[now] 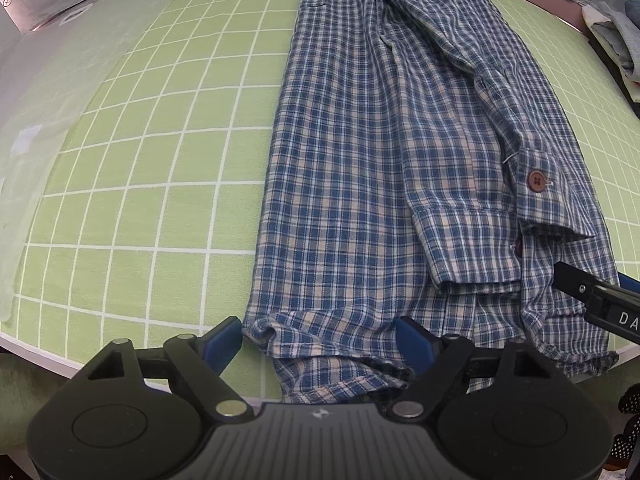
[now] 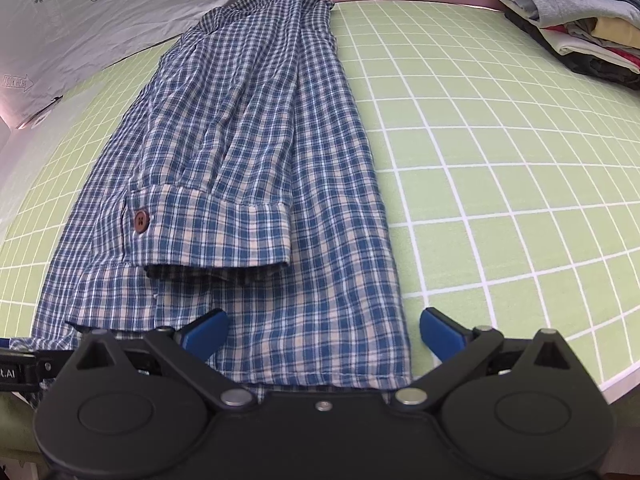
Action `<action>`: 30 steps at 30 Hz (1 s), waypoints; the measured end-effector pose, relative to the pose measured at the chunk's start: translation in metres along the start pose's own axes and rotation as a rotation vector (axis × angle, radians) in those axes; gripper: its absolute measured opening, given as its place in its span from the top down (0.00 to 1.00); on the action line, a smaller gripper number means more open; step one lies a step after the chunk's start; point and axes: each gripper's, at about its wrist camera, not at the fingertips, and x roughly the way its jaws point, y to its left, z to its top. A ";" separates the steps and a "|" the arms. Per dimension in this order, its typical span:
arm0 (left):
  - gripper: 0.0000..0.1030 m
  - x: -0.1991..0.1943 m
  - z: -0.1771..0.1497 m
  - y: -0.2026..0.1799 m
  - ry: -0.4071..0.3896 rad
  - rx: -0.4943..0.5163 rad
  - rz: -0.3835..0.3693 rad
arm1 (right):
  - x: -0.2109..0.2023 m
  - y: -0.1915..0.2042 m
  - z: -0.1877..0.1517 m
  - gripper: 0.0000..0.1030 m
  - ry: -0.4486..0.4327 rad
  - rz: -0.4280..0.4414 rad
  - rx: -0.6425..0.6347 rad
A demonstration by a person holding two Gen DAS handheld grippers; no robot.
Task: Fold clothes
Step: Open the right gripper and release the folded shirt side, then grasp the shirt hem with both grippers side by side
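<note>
Shirt [image 1: 360, 168] lies in a long narrow strip on the green grid mat [image 1: 160, 160], its long axis running straight away from both grippers, hem at the near table edge. Left gripper [image 1: 320, 340] and right gripper [image 2: 324, 332] each straddle a hem corner, jaws apart, gripping nothing. Bare mat flanks both sides; stacked clothes [image 2: 580, 28] sit far right.

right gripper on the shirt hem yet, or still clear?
Cannot tell. In the right wrist view the open right gripper straddles the shirt hem, but no contact or gap shows.
</note>
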 end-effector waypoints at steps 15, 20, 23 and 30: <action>0.64 -0.011 -0.026 -0.018 -0.016 0.040 -0.026 | -0.005 0.002 0.001 0.21 0.019 0.012 -0.056; 0.79 -0.014 -0.022 -0.013 -0.018 0.042 -0.043 | -0.012 0.008 0.002 0.47 0.012 0.030 -0.100; 0.86 -0.016 -0.021 -0.014 -0.020 0.038 -0.061 | -0.015 0.008 0.004 0.78 0.017 0.074 -0.082; 0.90 -0.032 -0.009 0.000 -0.036 -0.029 -0.110 | -0.020 -0.007 0.019 0.93 -0.001 0.153 0.015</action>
